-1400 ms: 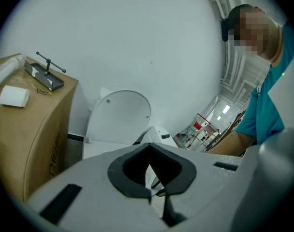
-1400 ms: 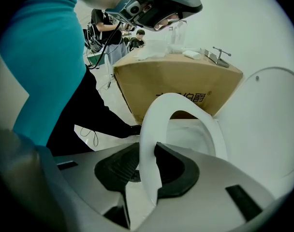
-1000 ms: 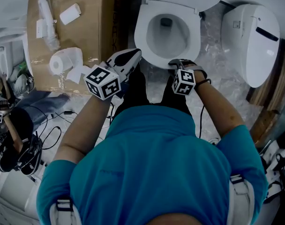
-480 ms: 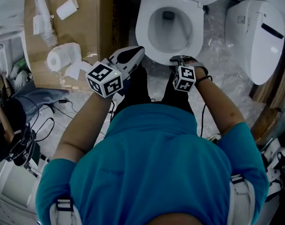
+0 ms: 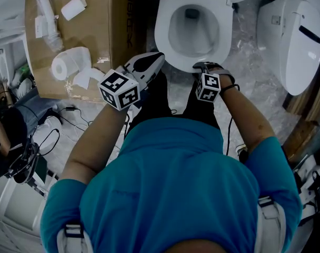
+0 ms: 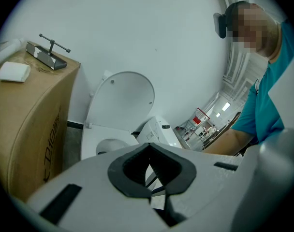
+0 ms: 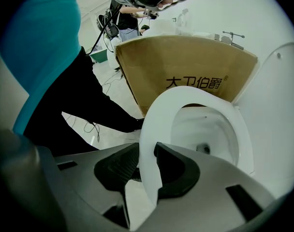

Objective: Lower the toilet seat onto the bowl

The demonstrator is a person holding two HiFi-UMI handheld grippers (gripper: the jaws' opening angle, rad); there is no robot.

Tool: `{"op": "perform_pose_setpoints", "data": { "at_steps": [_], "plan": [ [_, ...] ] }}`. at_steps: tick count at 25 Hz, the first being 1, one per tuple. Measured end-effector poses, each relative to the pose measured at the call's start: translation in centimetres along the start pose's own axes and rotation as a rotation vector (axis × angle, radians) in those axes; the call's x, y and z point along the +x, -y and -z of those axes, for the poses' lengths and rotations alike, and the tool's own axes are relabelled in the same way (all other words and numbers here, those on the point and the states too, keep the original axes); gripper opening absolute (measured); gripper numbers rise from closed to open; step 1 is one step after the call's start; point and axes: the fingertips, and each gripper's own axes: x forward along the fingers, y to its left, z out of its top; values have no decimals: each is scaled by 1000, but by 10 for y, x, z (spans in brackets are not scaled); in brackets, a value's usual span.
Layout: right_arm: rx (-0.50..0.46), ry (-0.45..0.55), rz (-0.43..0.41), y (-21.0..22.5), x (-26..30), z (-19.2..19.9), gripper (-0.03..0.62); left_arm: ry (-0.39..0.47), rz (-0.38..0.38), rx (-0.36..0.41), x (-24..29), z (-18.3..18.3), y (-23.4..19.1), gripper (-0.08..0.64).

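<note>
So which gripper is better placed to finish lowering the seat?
The right. The right gripper already has its jaws clamped on the front rim of the toilet seat over the bowl, while the left gripper hangs shut and empty, off the seat.

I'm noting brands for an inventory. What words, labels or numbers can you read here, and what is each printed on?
"大卫伯爵" followed by a ® mark: on the side of the cardboard box, seen in the right gripper view.
Dark lettering running down the box's side in the left gripper view and the head view: too distorted and small to read.
Nothing else is legible.
</note>
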Motion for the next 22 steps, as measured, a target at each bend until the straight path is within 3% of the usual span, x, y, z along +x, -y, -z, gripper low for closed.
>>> {"op": "perform_pose_setpoints", "data": {
  "at_steps": [22],
  "plan": [
    [-9, -25, -14, -5, 48, 18, 110, -32, 9, -38, 11, 25, -15, 3]
  ]
}}
